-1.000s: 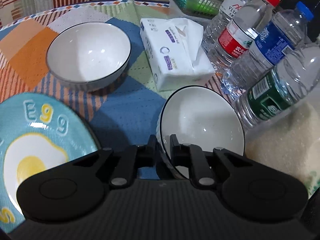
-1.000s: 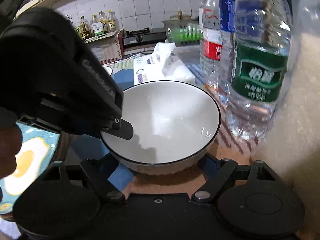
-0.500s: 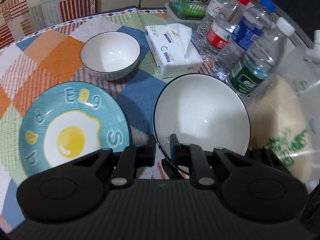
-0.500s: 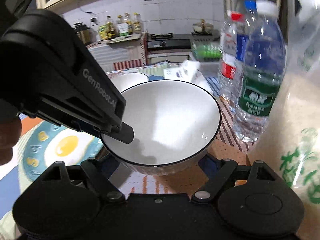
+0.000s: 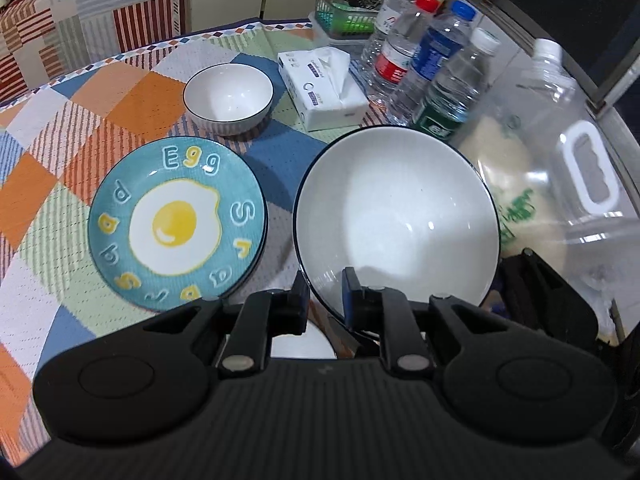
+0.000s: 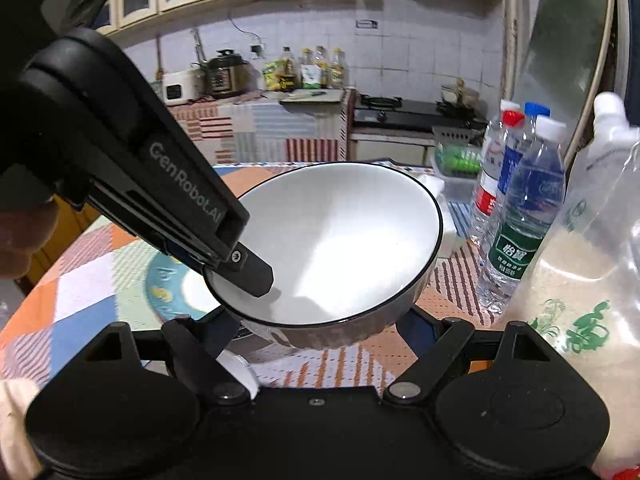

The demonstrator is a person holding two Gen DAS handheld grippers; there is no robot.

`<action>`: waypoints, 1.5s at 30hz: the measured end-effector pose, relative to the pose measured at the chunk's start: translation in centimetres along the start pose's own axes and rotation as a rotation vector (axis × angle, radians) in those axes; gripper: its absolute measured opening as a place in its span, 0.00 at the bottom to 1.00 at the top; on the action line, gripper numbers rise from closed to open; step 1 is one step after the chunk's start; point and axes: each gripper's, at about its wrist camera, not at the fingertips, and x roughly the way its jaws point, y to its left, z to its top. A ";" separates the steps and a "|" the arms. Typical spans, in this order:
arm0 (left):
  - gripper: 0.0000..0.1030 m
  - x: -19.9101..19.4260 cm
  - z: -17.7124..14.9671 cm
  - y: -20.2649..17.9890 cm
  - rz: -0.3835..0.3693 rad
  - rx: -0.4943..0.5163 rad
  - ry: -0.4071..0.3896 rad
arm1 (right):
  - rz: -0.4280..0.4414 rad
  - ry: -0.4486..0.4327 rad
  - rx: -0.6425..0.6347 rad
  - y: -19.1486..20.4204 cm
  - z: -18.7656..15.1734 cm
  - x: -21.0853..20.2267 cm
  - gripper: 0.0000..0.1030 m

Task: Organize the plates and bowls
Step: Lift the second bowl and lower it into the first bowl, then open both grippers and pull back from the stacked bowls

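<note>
My left gripper (image 5: 325, 294) is shut on the near rim of a large white bowl (image 5: 396, 216) with a dark rim and holds it up above the table, tilted. The same bowl (image 6: 340, 244) fills the right wrist view, with the left gripper's finger (image 6: 248, 268) clamped on its left rim. My right gripper (image 6: 316, 332) is open, its fingers spread wide under and beside the bowl. A teal egg plate (image 5: 176, 220) lies on the cloth to the left. A smaller white bowl (image 5: 229, 98) stands beyond it.
A tissue pack (image 5: 322, 88) lies behind the bowl. Several water bottles (image 5: 436, 64) stand at the right, with a rice bag (image 5: 512, 184) and a large clear jug (image 5: 580, 152). A green basket (image 5: 344, 16) sits at the back. Another white dish (image 5: 300, 344) lies beneath the gripper.
The left gripper has lifted the large bowl well above the table and drawn back, so the plate and small bowl look farther away. The right gripper rose with it, still open.
</note>
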 end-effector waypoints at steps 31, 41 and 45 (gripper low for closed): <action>0.14 0.7 -8.1 5.8 0.010 -0.150 0.163 | 0.300 0.075 -0.137 3.8 -5.5 -0.1 0.85; 0.14 2.6 -8.9 6.7 0.060 -0.146 0.181 | 0.347 0.177 -0.195 4.8 -5.9 1.9 0.85; 0.14 3.0 -8.8 6.8 0.080 -0.141 0.177 | 0.331 0.176 -0.201 5.1 -6.2 2.2 0.85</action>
